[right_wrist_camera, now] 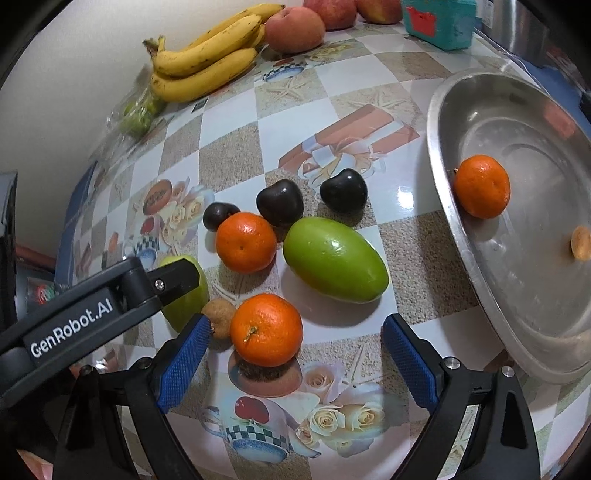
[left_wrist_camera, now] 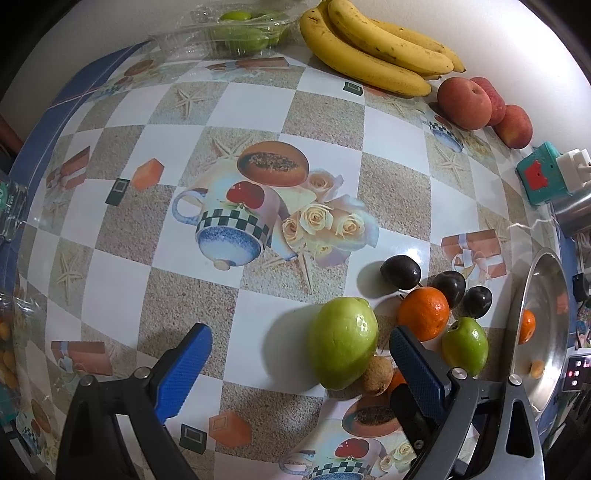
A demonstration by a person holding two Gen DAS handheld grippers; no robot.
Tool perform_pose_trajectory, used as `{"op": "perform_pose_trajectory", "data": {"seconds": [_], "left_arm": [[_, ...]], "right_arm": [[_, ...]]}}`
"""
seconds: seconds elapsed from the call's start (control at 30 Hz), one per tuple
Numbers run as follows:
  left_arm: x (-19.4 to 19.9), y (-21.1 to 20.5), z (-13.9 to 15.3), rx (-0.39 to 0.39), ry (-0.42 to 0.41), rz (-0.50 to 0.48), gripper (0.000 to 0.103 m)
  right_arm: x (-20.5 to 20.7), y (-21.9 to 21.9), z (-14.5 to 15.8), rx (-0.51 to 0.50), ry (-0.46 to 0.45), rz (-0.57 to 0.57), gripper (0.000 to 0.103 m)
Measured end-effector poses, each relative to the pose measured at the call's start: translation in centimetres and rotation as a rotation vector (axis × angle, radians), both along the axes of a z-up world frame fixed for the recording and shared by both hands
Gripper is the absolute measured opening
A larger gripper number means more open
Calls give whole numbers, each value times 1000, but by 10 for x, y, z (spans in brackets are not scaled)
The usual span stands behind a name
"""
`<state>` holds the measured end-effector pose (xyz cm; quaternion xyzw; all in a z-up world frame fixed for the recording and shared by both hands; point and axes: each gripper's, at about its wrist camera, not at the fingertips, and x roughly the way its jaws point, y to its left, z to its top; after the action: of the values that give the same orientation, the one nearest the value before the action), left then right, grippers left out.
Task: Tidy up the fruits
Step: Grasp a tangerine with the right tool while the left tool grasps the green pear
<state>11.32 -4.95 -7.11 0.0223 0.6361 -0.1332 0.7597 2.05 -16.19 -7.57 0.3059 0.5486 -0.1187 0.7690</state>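
Observation:
My left gripper (left_wrist_camera: 301, 347) is open, and a large green fruit (left_wrist_camera: 343, 343) lies between its fingers, nearer the right one. My right gripper (right_wrist_camera: 295, 343) is open around a near tangerine (right_wrist_camera: 266, 329) on the table. Around it lie a small brown fruit (right_wrist_camera: 221, 316), a second tangerine (right_wrist_camera: 246, 242), an oval green fruit (right_wrist_camera: 335, 259) and three dark plums (right_wrist_camera: 280, 202). A steel bowl (right_wrist_camera: 439, 155) at the right holds a tangerine (right_wrist_camera: 482, 186) and a small orange fruit (right_wrist_camera: 581, 243). The left gripper's arm (right_wrist_camera: 92, 314) covers part of the large green fruit (right_wrist_camera: 184, 299).
Bananas (left_wrist_camera: 373, 48), peaches (left_wrist_camera: 465, 103) and a clear box of green fruits (left_wrist_camera: 236, 29) line the far wall. A teal box (left_wrist_camera: 543, 177) stands at the back right. A patterned tablecloth (left_wrist_camera: 166, 236) covers the table. The bowl's rim (left_wrist_camera: 517, 306) is close to my left gripper's right finger.

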Motion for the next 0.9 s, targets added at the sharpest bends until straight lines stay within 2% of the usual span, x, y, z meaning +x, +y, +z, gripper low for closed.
{"op": "perform_pose_trajectory", "data": {"seconds": [0.33,0.43,0.6,0.63,0.7,0.77,0.9], "left_arm": [[1,5,4,-17,-6,8,98],[1,5,3,-16,-1,6,98],[0,2,3,-25,-1,6,98],[0,2,3,-27,0,7,98],[1,3,3,-32,2,7,98],[1,3,3,-35,4,5,98],[1,2,3,-49,9,2,98]], "right_arm": [[-17,-15,2,77,-24,-87,96],[-21,-15,3,86,-42,-76,95],[-17,-1,7,16,-15,5,93],[-16,2,7,19,-20,17,91],[-15,5,9,35,-35,41,76],[-14,6,10,56,-46,55,66],[-14,6,9,81,-54,46,49]]}}
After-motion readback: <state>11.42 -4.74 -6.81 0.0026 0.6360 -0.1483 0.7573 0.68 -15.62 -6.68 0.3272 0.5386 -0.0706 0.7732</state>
